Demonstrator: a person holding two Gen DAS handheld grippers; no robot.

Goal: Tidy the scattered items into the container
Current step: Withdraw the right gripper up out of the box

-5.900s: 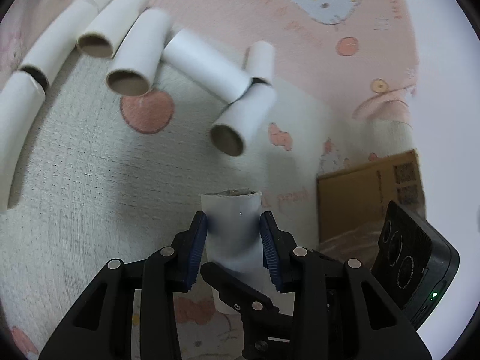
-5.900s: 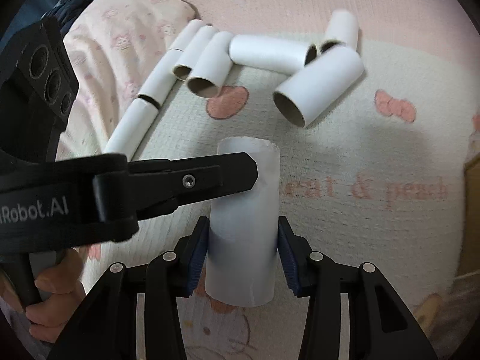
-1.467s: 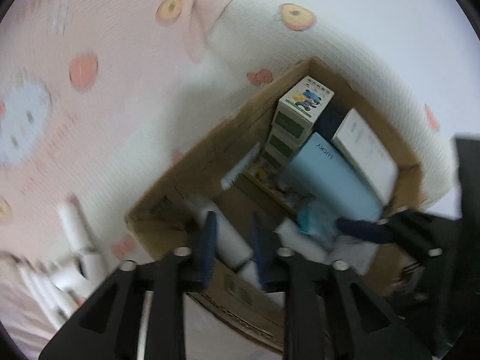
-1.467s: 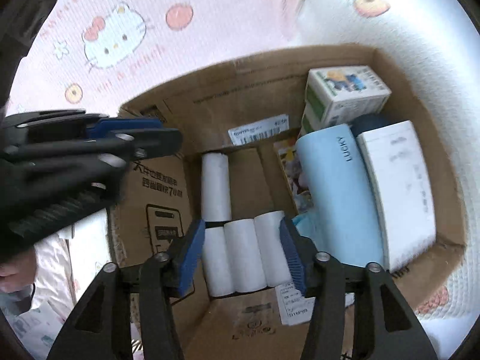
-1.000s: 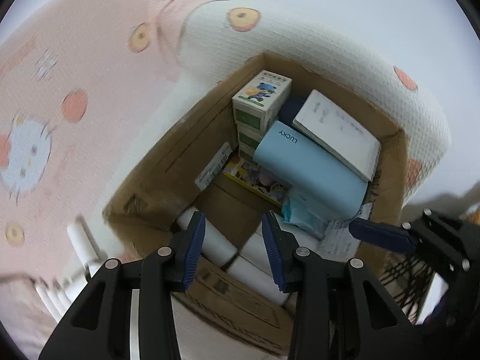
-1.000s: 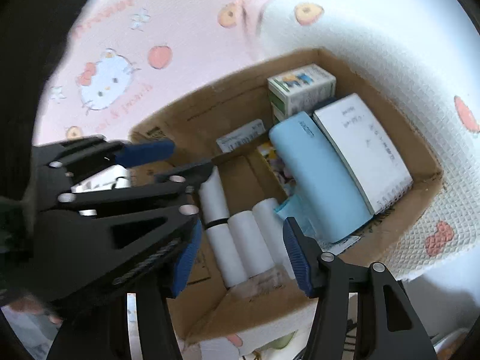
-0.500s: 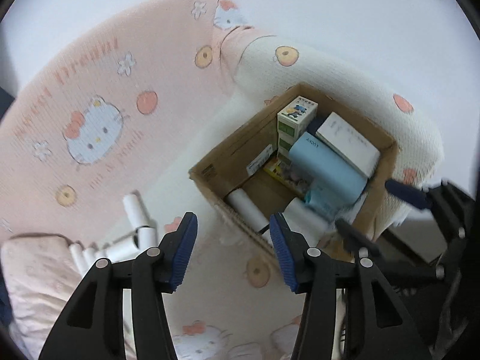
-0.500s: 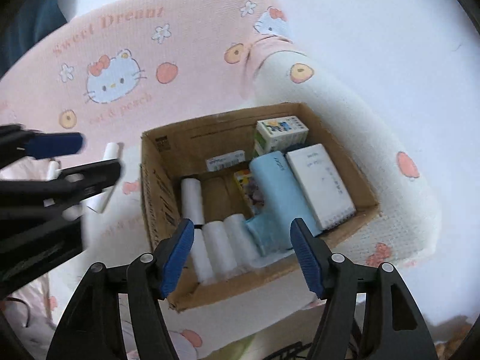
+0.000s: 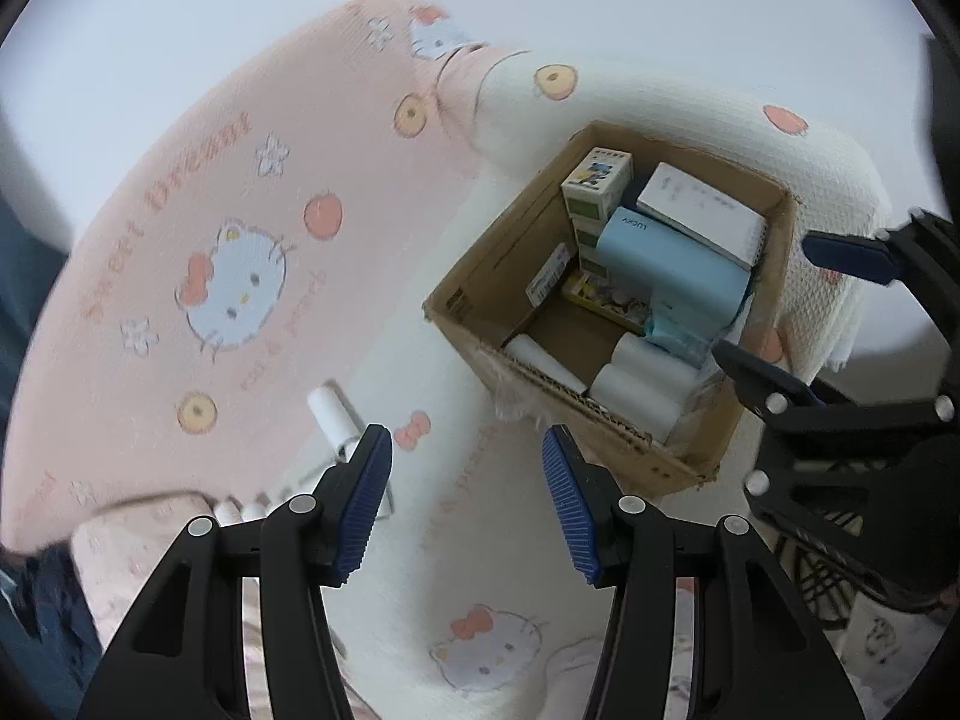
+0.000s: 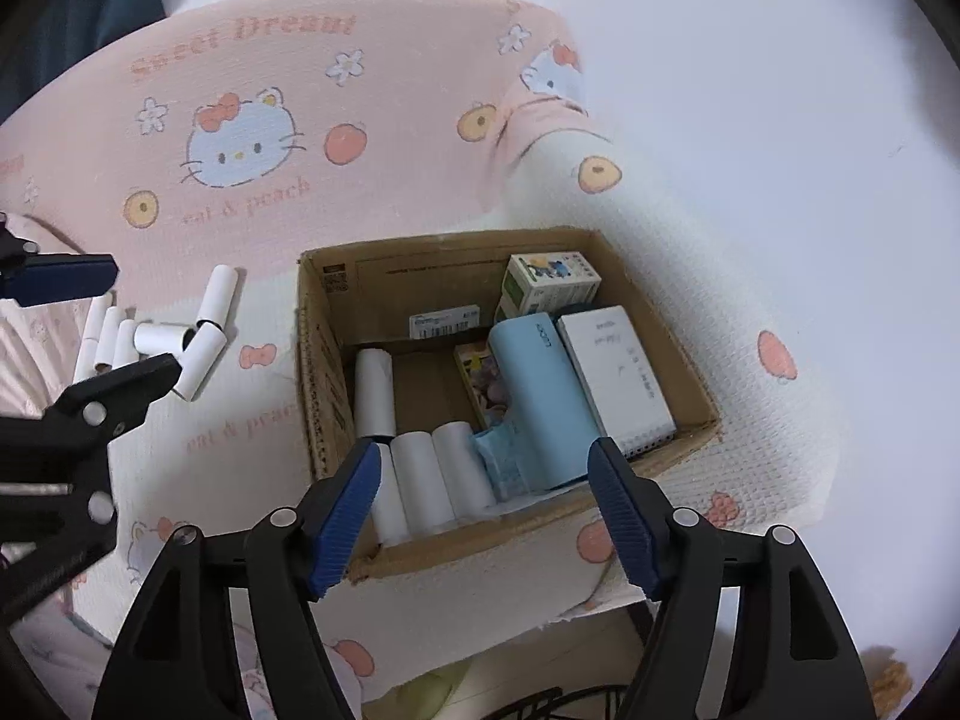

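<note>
Both the left gripper [image 9: 467, 501] and the right gripper [image 10: 485, 515] had just been spreading their jaws, nothing between them. The cardboard box [image 10: 321, 384] sat mid-frame holding white tubes [image 10: 420, 480]; more scattered tubes [image 10: 198, 354] lay at left on the pink blanket [image 10: 384, 192].

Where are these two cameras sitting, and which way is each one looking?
Left wrist view: sits on the left gripper, looking down past its blue-padded fingers at the pink cartoon-cat blanket; the right gripper shows at right.
Right wrist view: sits on the right gripper, looking down into the brown cardboard box; the left gripper shows at left.
Shared: the box, the white cardboard tubes inside, loose tubes on the blanket.
</note>
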